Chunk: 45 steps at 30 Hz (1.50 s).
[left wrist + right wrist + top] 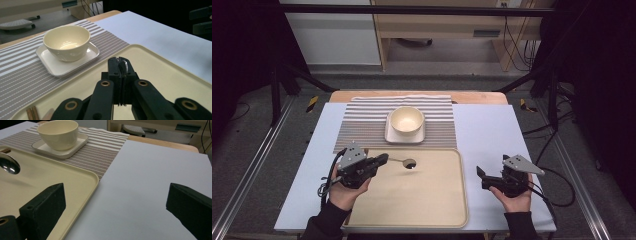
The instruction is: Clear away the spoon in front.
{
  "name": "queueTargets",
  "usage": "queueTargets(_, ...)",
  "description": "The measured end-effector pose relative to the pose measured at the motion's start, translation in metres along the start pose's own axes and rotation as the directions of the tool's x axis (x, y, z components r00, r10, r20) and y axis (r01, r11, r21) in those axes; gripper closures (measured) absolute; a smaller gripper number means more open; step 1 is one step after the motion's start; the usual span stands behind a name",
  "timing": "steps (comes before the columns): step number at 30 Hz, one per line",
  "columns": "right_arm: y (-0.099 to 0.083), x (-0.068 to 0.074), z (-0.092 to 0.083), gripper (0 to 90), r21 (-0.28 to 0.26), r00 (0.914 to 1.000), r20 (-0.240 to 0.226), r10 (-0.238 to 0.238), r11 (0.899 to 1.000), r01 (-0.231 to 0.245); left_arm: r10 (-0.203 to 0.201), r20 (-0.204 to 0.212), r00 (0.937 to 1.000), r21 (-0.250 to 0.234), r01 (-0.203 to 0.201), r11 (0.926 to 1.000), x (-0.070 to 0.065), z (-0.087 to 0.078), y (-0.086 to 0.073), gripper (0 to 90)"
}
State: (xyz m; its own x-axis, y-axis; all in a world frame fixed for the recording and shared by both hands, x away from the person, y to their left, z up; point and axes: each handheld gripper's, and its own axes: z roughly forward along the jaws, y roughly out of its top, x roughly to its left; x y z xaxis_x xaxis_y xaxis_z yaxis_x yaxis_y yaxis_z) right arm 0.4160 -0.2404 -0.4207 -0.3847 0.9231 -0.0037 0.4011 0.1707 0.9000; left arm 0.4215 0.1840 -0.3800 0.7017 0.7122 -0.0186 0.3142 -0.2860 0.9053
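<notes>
Left gripper (382,159) pinching shiny metal spoon (408,163) by its thin handle over smooth beige tray (437,200); right gripper (484,178) spread wide (glossy round bowl (407,120) on square plate (404,136)).

Your table is evenly lit from above, while the room around it falls to near black at the sides of the high view. Ahead of your left gripper (384,159) the spoon (408,163) throws a small dark shadow onto the tray (422,200). In the right gripper view the spoon's bowl glints with bright specks. The cream bowl (66,42) beyond your left claw shows a soft sheen inside. Both claws' own jaws look blurred close up, and all three pictures are soft and slightly grainy.
</notes>
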Motion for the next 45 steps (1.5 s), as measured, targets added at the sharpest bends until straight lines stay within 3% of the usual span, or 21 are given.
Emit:
queueTargets(11, 0.000, 0.000, -0.001, 2.7, 0.000, 1.0000, -0.004, 0.005, 1.000, -0.005, 0.008, 0.044, 0.9990, 0.014, -0.009, 0.9999, -0.023, -0.002, -0.008, 88.8)
queueTargets(24, 0.000, 0.001, -0.001, 2.7, 0.000, 1.0000, -0.003, 0.003, 1.000, -0.003, 0.008, 0.084, 0.9964, 0.055, -0.013, 0.9984, -0.038, 0.006, -0.018, 88.8)
queueTargets(32, 0.000, 0.001, 0.000, 2.7, 0.003, 1.0000, -0.003, 0.002, 1.000, -0.002, -0.012, 0.079, 0.9968, 0.050, 0.008, 0.9987, -0.034, 0.007, -0.020, 88.1)
queueTargets(45, 0.000, 0.002, 0.001, 2.8, 0.006, 1.0000, -0.004, 0.000, 1.000, 0.000, -0.055, 0.015, 0.9984, 0.057, 0.054, 0.9969, -0.015, 0.015, -0.029, 80.8)
